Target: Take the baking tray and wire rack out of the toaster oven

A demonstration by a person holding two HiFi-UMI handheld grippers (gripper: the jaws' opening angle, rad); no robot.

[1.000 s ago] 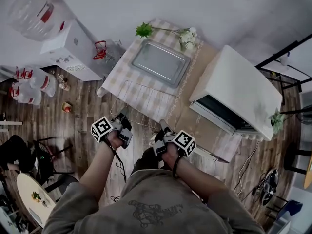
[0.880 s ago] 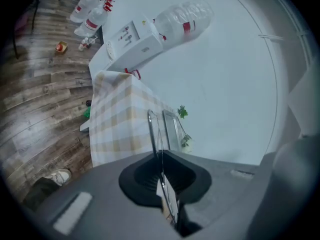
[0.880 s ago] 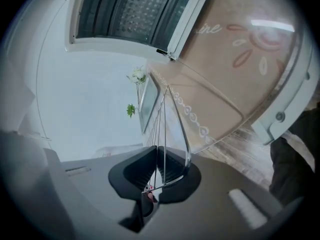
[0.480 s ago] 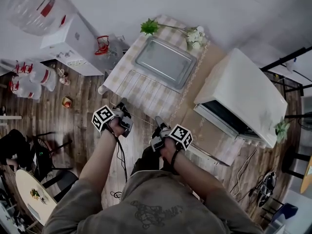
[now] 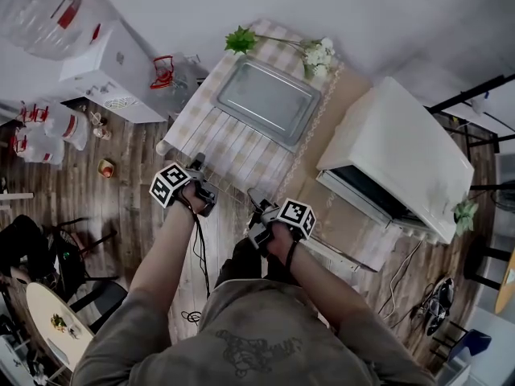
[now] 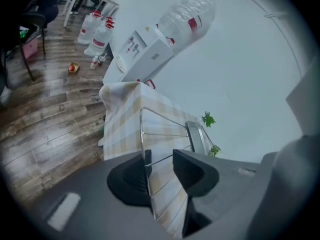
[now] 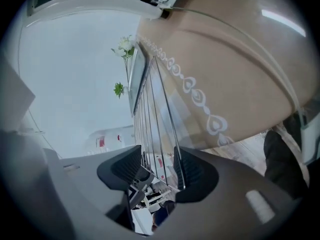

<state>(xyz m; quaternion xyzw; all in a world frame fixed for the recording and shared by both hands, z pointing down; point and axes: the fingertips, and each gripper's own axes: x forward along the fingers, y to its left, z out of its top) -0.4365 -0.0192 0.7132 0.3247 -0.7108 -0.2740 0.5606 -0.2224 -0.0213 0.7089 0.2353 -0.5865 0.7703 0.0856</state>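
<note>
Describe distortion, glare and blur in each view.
Head view: fisheye curves straight edges; soft, even light, dull sheen on the baking tray. Left gripper view: dark rounded corners, wire rack sharp. Right gripper view: strong barrel bend, glare streak on the table.

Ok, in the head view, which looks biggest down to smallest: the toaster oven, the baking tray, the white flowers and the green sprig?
1. toaster oven
2. baking tray
3. white flowers and green sprig: both tiny and about alike, too close to rank.
</note>
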